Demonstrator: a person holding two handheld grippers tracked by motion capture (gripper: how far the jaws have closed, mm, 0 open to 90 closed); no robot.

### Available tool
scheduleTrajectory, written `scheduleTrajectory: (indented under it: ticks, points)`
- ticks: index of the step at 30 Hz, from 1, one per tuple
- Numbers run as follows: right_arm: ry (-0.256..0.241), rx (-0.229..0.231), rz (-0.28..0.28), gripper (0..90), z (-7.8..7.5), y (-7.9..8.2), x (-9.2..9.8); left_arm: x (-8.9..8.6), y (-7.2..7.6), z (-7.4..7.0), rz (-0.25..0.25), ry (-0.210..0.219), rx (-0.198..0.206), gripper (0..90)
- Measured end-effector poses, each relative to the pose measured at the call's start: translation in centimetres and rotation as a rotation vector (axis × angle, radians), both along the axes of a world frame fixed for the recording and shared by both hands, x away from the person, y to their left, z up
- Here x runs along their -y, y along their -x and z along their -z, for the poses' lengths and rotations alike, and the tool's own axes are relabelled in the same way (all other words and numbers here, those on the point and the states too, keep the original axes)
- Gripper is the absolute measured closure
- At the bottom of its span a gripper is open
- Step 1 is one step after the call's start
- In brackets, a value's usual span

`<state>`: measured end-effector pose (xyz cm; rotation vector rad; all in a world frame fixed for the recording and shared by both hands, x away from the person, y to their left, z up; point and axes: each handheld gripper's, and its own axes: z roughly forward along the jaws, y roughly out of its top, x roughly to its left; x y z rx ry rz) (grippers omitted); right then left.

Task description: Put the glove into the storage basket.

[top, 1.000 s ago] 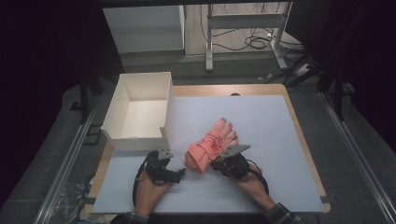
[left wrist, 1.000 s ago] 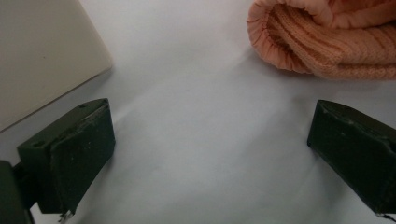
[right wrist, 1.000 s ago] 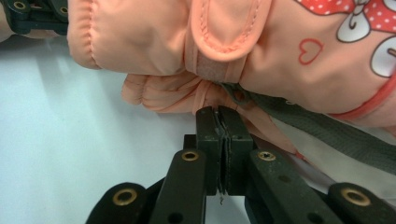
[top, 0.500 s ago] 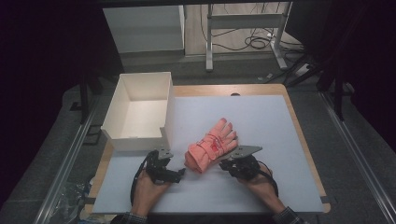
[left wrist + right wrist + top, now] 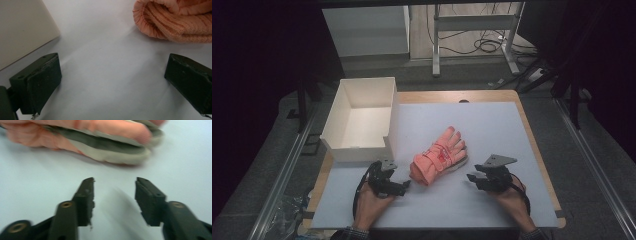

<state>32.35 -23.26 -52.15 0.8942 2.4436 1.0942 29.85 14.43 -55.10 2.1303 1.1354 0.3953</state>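
Note:
A pair of salmon-pink gloves (image 5: pixel 439 155) lies stacked on the white table mat, fingers pointing up and right. The knitted cuff (image 5: pixel 172 20) shows at the top right of the left gripper view. My left gripper (image 5: pixel 404 184) rests on the mat just left of the cuff, jaws wide open, nothing between them (image 5: pixel 112 80). To the right of the gloves my right gripper (image 5: pixel 472 177) sits apart from them, open and empty (image 5: pixel 115 192). The gloves' grey palm side (image 5: pixel 110 147) lies ahead of it.
An open white box (image 5: pixel 359 120) stands at the mat's left rear; its wall (image 5: pixel 22 30) is close to my left gripper. The wooden table edge (image 5: pixel 537 145) frames the mat. Beyond the table are a metal frame, cables and dark floor.
My right gripper has drawn back to the right, away from the gloves, and now stands clear of them. The left gripper has barely shifted.

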Motion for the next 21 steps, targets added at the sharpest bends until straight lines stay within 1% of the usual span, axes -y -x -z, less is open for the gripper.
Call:
scheduleTrajectory:
  ticks: [1, 2, 3, 6, 8, 10, 12, 15, 16, 17, 21]
  points:
    - [0.001, 0.003, 0.015, 42.1, 0.0, -0.1, 0.4, 0.0, 0.0, 0.0, 0.0, 0.0, 0.0, 0.7]
    - [0.001, 0.003, 0.015, 42.1, 0.0, -0.1, 0.4, 0.0, 0.0, 0.0, 0.0, 0.0, 0.0, 0.7]
    - [0.006, 0.008, 0.037, 35.1, 0.1, -0.2, 1.2, 0.0, 0.0, 0.0, 0.001, 0.001, 0.0, 0.8]
    - [0.023, 0.015, 0.056, 27.0, 0.2, -0.4, 2.0, 0.0, 0.0, 0.0, 0.005, 0.0, 0.002, 1.0]
    - [0.039, 0.022, 0.073, 23.1, 0.4, -0.5, 2.6, -0.1, 0.0, -0.1, 0.021, 0.0, 0.003, 1.5]
    - [0.046, 0.019, 0.091, 20.0, 0.6, -0.7, 3.2, -0.1, 0.0, -0.3, 0.034, 0.003, -0.004, 1.6]
    - [0.055, 0.02, 0.107, 16.4, 0.7, -0.8, 3.6, -0.1, 0.0, -0.5, 0.037, 0.009, -0.004, 1.6]
    - [0.044, -0.002, 0.114, 13.1, 0.7, -1.1, 3.8, -0.1, 0.2, -1.3, 0.054, 0.025, 0.001, 1.5]
    - [0.052, -0.012, 0.114, 11.4, 0.8, -1.2, 3.8, -0.1, 0.2, -1.5, 0.065, 0.025, -0.004, 1.4]
    - [0.071, -0.028, 0.116, 10.0, 0.9, -1.3, 3.6, 0.0, 0.3, -1.7, 0.071, 0.026, -0.006, 1.2]
    - [0.065, -0.032, 0.118, 9.8, 0.9, -1.4, 3.7, 0.2, 0.6, -2.2, 0.091, 0.011, -0.011, 0.8]
